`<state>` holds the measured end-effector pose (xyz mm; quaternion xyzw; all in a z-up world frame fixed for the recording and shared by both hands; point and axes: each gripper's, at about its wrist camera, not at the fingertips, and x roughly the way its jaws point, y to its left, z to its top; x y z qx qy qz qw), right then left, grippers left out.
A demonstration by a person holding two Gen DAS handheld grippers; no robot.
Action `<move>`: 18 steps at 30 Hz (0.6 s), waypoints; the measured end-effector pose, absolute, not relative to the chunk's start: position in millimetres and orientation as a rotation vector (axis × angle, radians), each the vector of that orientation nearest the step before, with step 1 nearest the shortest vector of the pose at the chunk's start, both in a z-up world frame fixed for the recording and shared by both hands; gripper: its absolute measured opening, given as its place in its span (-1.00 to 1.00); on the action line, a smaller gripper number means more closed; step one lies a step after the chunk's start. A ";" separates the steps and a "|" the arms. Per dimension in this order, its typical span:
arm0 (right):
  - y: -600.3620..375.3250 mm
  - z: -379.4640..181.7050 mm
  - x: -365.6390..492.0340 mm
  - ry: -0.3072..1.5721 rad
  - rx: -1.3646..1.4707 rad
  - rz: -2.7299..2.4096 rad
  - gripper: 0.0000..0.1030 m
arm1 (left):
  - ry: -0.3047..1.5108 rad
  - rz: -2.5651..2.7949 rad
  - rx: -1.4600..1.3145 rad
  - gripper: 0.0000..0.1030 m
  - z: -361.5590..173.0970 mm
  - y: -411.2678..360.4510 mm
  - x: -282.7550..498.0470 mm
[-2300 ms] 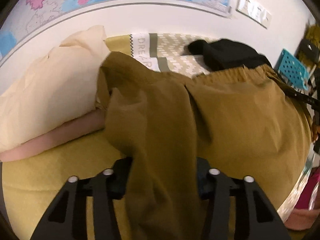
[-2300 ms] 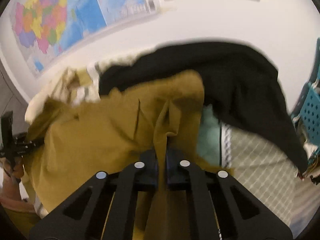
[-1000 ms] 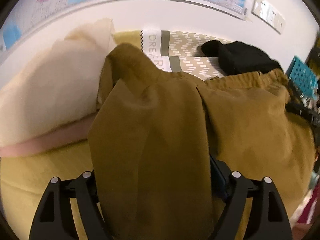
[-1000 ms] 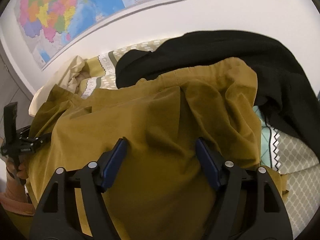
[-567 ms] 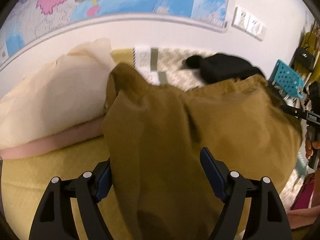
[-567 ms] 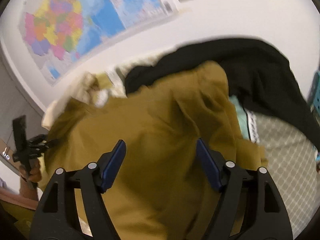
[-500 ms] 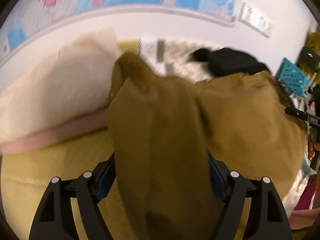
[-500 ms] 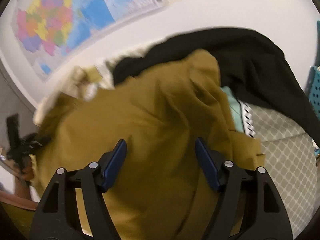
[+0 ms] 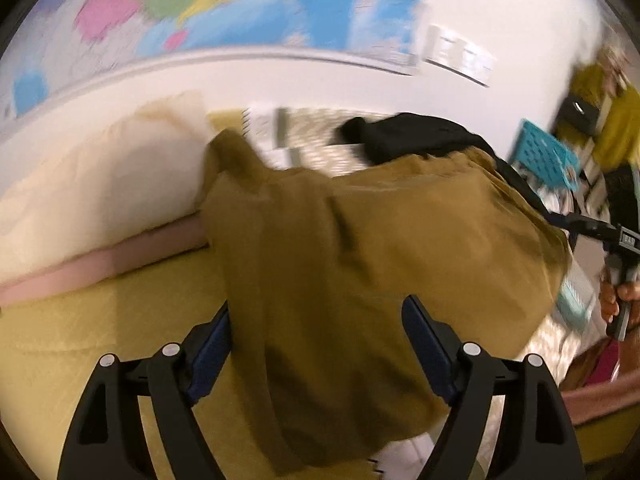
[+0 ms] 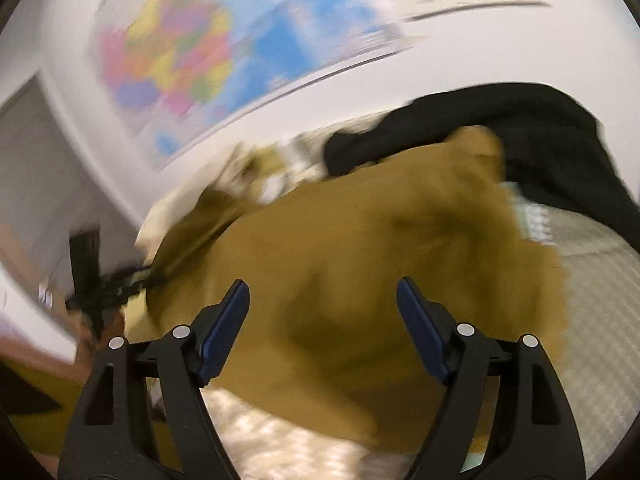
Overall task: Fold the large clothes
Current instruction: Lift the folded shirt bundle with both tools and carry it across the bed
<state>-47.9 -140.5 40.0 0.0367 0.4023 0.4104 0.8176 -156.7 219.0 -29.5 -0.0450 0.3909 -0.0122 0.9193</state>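
With mustard garment (image 9: 360, 264) laid folded across bed (image 9: 80, 332), left gripper (image 9: 316, 344) wide open, right gripper (image 10: 322, 324) opening, gripping nothing.

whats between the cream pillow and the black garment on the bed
In the left wrist view, the mustard garment and a strip of patterned bedding lie between the cream pillow and the black garment.

Black hand-held gripper (image 9: 316, 332) frames, blue pads (image 9: 424, 344), silver screws.
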 end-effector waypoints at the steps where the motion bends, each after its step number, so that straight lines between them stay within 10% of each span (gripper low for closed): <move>1: -126.3 34.7 -55.5 0.862 0.032 0.889 0.48 | 0.802 -0.019 -0.055 0.60 -31.6 210.7 -156.8; 18: -125.3 21.7 -85.0 0.889 0.055 0.867 0.56 | 0.742 -0.030 -0.041 0.66 -35.8 197.5 -184.9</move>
